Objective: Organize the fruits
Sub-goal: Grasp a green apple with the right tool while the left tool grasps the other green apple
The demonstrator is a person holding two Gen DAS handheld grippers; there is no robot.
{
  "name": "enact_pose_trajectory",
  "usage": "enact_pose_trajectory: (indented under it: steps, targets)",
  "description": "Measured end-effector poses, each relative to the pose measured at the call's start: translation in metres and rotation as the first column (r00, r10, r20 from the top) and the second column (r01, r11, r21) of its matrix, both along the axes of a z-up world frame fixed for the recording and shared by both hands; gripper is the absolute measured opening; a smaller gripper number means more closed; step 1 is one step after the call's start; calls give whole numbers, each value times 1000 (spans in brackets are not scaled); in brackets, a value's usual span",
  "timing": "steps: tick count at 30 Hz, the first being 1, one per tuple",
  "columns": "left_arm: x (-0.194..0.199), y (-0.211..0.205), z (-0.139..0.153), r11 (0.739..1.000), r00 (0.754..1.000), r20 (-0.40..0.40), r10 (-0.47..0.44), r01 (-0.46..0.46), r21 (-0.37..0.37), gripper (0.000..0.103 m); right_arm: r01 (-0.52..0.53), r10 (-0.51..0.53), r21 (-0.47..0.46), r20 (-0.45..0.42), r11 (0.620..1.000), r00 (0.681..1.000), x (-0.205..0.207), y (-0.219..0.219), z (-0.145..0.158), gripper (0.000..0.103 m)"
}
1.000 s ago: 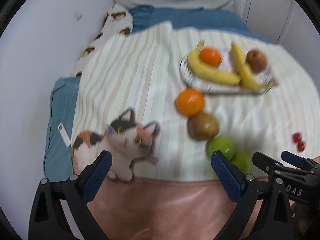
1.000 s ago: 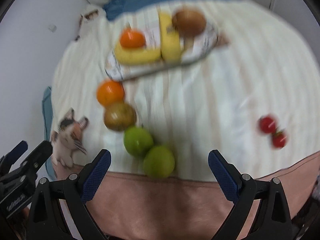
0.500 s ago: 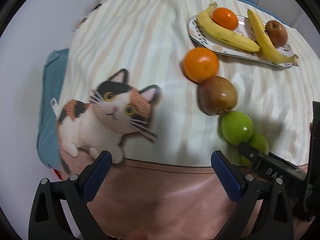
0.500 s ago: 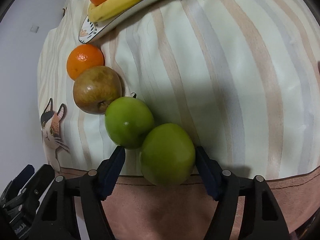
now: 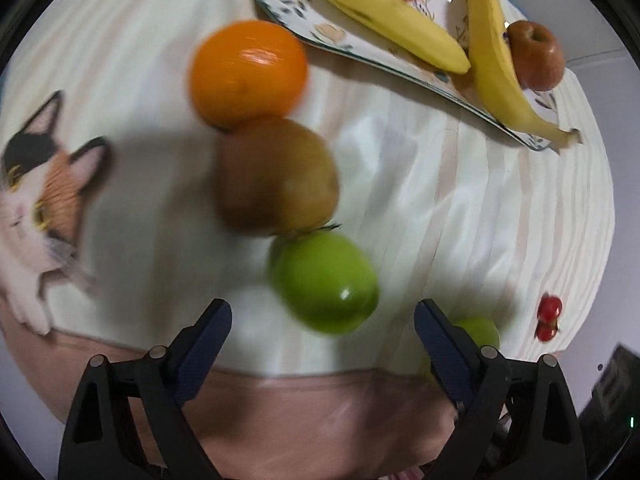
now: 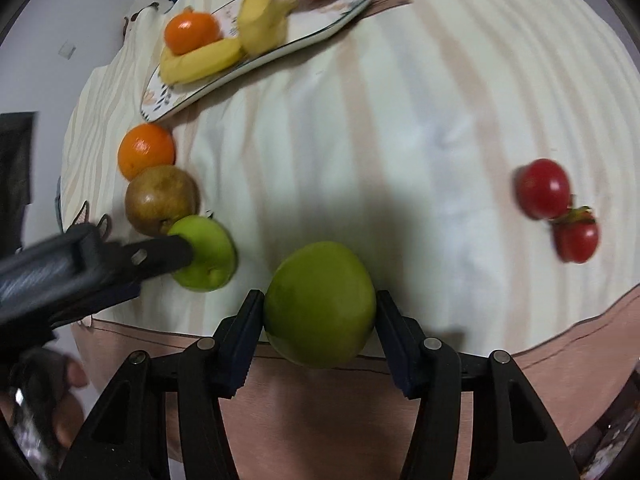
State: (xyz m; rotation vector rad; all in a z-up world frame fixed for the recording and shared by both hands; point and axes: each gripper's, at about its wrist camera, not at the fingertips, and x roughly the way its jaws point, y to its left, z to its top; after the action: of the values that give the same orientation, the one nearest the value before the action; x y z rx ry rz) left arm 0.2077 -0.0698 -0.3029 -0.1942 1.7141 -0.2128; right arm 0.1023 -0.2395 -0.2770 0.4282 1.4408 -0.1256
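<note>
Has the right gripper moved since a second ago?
Yes. The right gripper has come down toward the bed. A second ago its wide jaws hung above the near green apple; now they are closing with it between them.

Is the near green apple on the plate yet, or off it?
Off it. The near green apple sits on the striped blanket between the right gripper's closing jaws.

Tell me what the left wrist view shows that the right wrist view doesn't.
Only the left wrist view shows the cat print and the left gripper from behind, fingers wide around a green apple, closing without touching it.

Only the right wrist view shows the right gripper closing, its fingers at the near apple, and a hand.

Both show the plate, bananas, oranges, brown pear and tomatoes.
</note>
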Motion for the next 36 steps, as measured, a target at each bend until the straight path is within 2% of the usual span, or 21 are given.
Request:
enact_pose_trajectory:
  steps: [1, 2, 3, 5, 12, 16, 19, 22, 24, 28, 32, 36]
  targets:
    - [3, -6, -6, 1000, 1000, -5, -11, 11, 13, 93, 6, -6, 2, -2, 1000, 1000, -1, -4, 0, 58]
    - [4, -9, -9, 1000, 1000, -6, -19, 19, 20, 87, 11, -11, 4, -6, 1000, 1000, -2, -7, 0, 58]
    - [6, -13, -14, 999, 1000, -7, -29, 29, 36, 73, 14, -14, 7, -8, 1000, 1000, -2, -8, 1, 58]
    - [6, -19, -22, 997, 999, -15, -45, 45, 64, 58, 11, -11, 8, -10, 1000, 1000, -3, -14, 2, 58]
    - [-7, -37, -10, 984, 989, 64, -131, 121, 132, 58, -25, 25, 2, -25, 1000, 999, -1, -12, -3, 58]
    - [-34, -29, 12, 962, 970, 114, -213, 188, 196, 58, -94, 96, 38, -55, 995, 994, 9, 3, -11, 58]
    - [-58, -16, 19, 946, 960, 107, -258, 228, 232, 58, -160, 163, 52, -76, 986, 984, 6, 14, -15, 58]
    - [-69, -5, 12, 938, 960, 90, -266, 236, 254, 58, -200, 204, 52, -92, 978, 975, 1, 21, -21, 58]
    - [-69, -3, 5, 945, 966, 85, -245, 218, 244, 58, -214, 217, 38, -94, 976, 972, 0, 23, -25, 58]
    - [-61, -6, -10, 955, 972, 71, -224, 204, 217, 59, -212, 215, 38, -102, 977, 971, 3, 23, -29, 58]
    - [-64, -18, -18, 949, 969, 77, -234, 211, 236, 58, -198, 202, 46, -108, 979, 973, 3, 20, -33, 58]
    - [-59, -19, -16, 955, 973, 89, -212, 187, 230, 57, -183, 187, 46, -111, 982, 976, 7, 23, -38, 59]
